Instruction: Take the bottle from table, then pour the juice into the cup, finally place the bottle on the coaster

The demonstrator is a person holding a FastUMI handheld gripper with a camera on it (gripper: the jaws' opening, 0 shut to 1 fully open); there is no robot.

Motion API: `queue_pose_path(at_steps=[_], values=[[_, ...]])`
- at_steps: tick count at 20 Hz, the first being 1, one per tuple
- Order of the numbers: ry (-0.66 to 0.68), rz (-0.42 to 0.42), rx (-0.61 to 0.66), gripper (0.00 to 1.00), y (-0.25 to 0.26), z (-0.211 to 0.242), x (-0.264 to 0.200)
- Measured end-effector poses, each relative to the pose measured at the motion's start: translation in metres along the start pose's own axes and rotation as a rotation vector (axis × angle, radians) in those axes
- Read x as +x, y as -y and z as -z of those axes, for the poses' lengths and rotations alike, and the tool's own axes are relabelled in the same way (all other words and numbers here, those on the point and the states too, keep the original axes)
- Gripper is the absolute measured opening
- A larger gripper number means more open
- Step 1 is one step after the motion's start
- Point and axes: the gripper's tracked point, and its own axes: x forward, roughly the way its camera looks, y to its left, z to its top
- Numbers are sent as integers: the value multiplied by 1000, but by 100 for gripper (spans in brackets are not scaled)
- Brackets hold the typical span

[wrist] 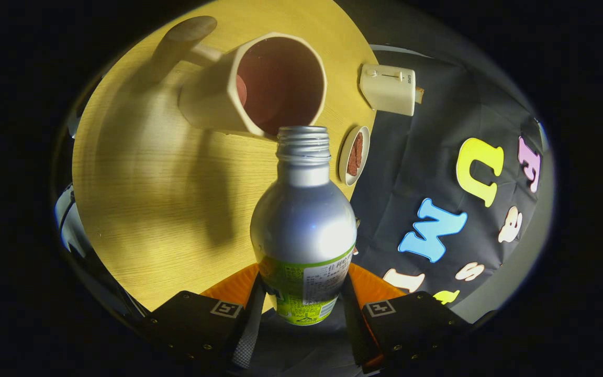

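- Silver bottle (pixel 303 220) clamped between both fingers of the gripper (pixel 301 306), held at its lower body, cap off, threaded open mouth pointing away from the fingers.
- Green and white label around the bottle's base; print too small to read.
- Bottle mouth just short of the rim of the cream cup (pixel 252 86), nearly touching it in this view; no juice visible between them.
- Cup with faceted sides, reddish-brown inside, handle on the far side from the bottle.
- Cup standing on the pale wood counter (pixel 139 209), casting long shadows.
- Small round coaster (pixel 354 155), pale rim and brown centre, on the counter just beside the bottle's neck.
- Cream toaster (pixel 389 89) beyond the coaster at the counter's edge, slider on its face; small marking unreadable.
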Motion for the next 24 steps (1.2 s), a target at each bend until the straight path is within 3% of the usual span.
queue_pose_path(at_steps=[24], values=[[-20, 7, -97, 70, 13, -1, -5]])
